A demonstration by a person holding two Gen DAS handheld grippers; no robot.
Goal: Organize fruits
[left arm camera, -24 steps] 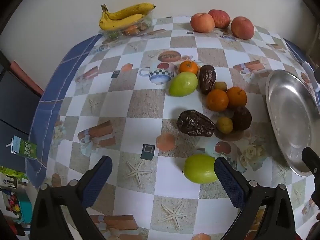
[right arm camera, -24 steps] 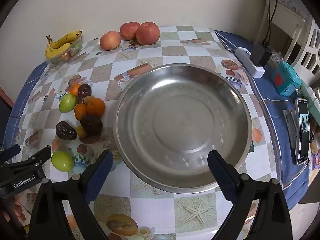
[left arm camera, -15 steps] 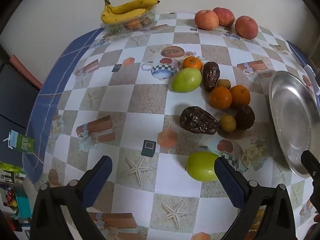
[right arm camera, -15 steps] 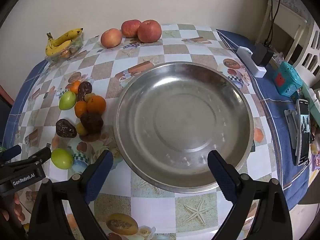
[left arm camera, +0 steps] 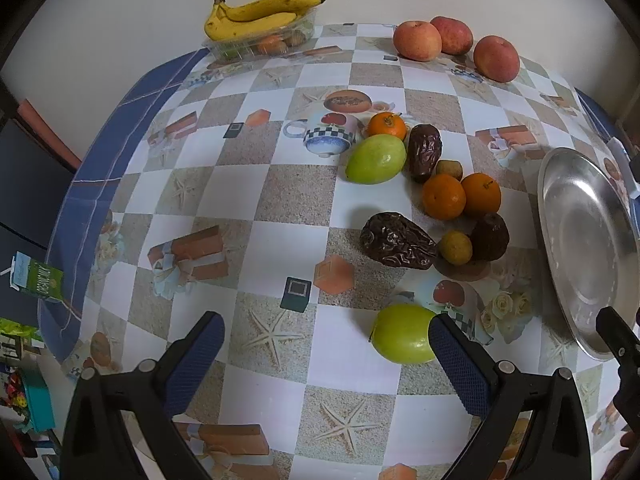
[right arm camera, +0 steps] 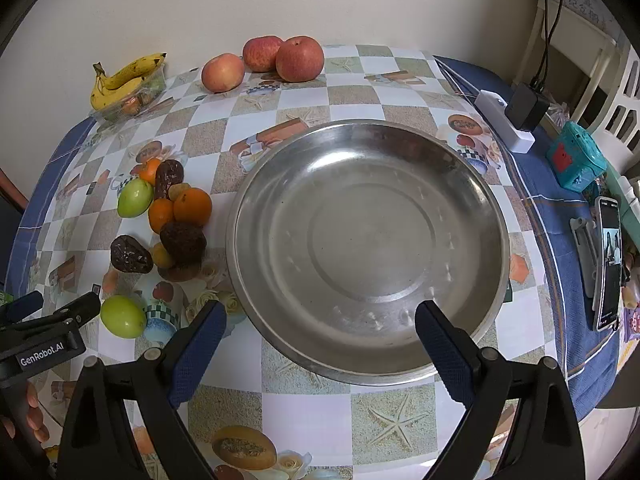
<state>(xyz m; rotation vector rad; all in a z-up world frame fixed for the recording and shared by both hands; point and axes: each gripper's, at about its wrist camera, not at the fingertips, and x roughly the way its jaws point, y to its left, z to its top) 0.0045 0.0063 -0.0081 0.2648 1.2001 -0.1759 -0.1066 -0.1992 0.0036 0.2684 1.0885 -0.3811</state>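
Note:
My left gripper [left arm camera: 326, 346] is open above the checked tablecloth, with a green fruit [left arm camera: 402, 338] just inside its right finger, untouched. Beyond it lie a wrinkled dark fruit [left arm camera: 396, 241], two oranges [left arm camera: 460, 196], a second green fruit [left arm camera: 376, 159] and a small orange [left arm camera: 387, 125]. My right gripper [right arm camera: 320, 330] is open over the near rim of an empty steel bowl [right arm camera: 368, 240]. The same fruit cluster [right arm camera: 168, 216] lies left of the bowl. The left gripper's body [right arm camera: 44, 340] shows at the lower left of the right wrist view.
Bananas [left arm camera: 256, 16] on a clear tray and three apples [left arm camera: 452, 44] sit at the table's far edge. A phone [right arm camera: 608, 262], a teal box [right arm camera: 576, 158] and a charger [right arm camera: 516, 116] lie to the right of the bowl. The table's left edge drops off by a green carton [left arm camera: 36, 280].
The left gripper has shifted forward and slightly left, so the fruit sits lower and further right in its view. The right gripper has barely moved.

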